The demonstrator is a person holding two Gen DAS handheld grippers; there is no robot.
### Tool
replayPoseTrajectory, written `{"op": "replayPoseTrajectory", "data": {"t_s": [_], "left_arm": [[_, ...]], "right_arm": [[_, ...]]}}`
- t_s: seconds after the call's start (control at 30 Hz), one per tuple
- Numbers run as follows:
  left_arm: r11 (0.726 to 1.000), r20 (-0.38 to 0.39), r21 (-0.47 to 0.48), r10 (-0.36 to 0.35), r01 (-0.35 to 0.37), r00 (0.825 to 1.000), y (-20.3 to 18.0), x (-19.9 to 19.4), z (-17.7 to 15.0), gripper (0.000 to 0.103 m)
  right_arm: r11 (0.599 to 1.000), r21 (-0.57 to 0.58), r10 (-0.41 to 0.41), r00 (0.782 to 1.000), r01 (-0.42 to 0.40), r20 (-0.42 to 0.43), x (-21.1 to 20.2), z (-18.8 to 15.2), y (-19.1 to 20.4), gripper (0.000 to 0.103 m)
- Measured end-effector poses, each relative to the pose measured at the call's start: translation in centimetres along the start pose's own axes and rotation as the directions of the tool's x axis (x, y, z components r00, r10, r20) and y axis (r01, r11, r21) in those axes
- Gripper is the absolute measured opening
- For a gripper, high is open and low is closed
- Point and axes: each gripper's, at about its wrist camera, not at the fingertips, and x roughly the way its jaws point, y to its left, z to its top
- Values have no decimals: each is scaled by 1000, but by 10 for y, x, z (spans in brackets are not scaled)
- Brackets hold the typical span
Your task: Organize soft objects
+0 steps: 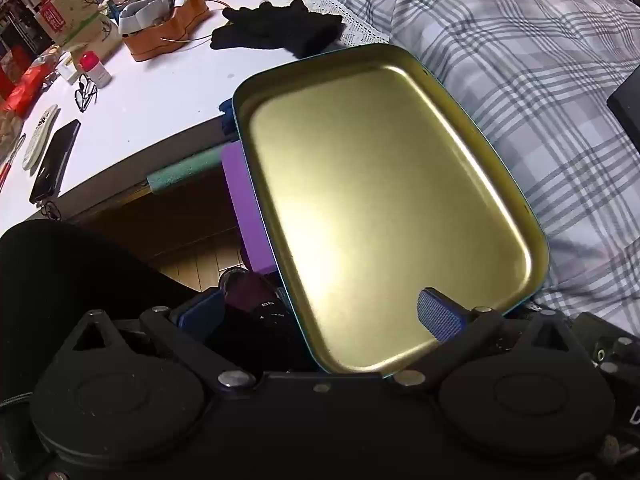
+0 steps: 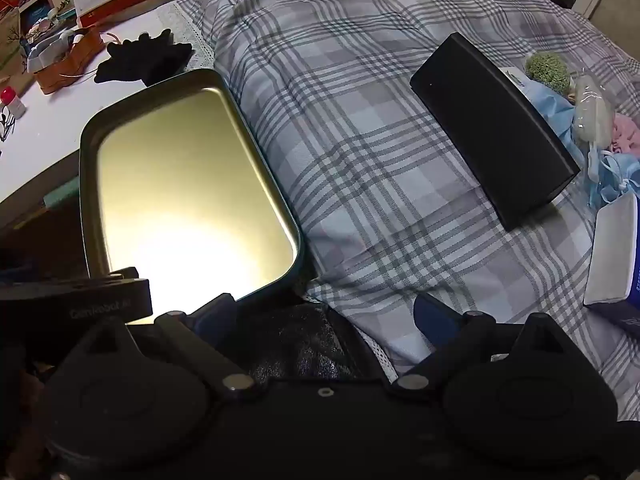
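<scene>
Soft things sit in two places from where I watch: a black glove (image 1: 276,28) lies on the white worktop (image 1: 168,92) at the far left, and a heap of blue, pink and green soft items (image 2: 576,120) lies on the plaid bed cover (image 2: 360,120) at the far right.

My left tool (image 1: 320,312) has its blue-padded fingers (image 1: 440,316) spread wide; the right pad rests inside a gold-lined tin tray (image 1: 536,216), near its close edge, while the other pad sits outside the tray's left wall. I cannot tell whether it truly has hold of the tray. My right tool (image 2: 328,312) is also spread wide, gripping nothing, and hangs over the bed's near edge with a dark fabric beneath it.

The tray lies tilted, partly over the bed's left edge and the gap beside the worktop. Just past its far end is the glove. Farther left on the worktop stand an orange box (image 1: 168,28), a red-capped bottle (image 1: 94,68), glasses (image 1: 85,94) and a phone (image 1: 54,160). On the bed, right of the tray and well apart, lies a long black box (image 2: 492,128), with a white box (image 2: 612,256) at the right edge.
</scene>
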Motion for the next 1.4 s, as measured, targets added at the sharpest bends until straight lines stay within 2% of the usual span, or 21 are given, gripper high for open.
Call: {"op": "replayPoseTrajectory", "data": {"t_s": [0.03,1.4], "left_arm": [[1000,-1,5,16,-16,1000,0,0,0,100],[1000,-29,16,22,-21,999,-3,7,-5,100]], "right_arm": [[1000,0,0,1000,0,-1,1,0,0,96],[1000,3,-4,1000,4,-8,1,1,1,96]]}}
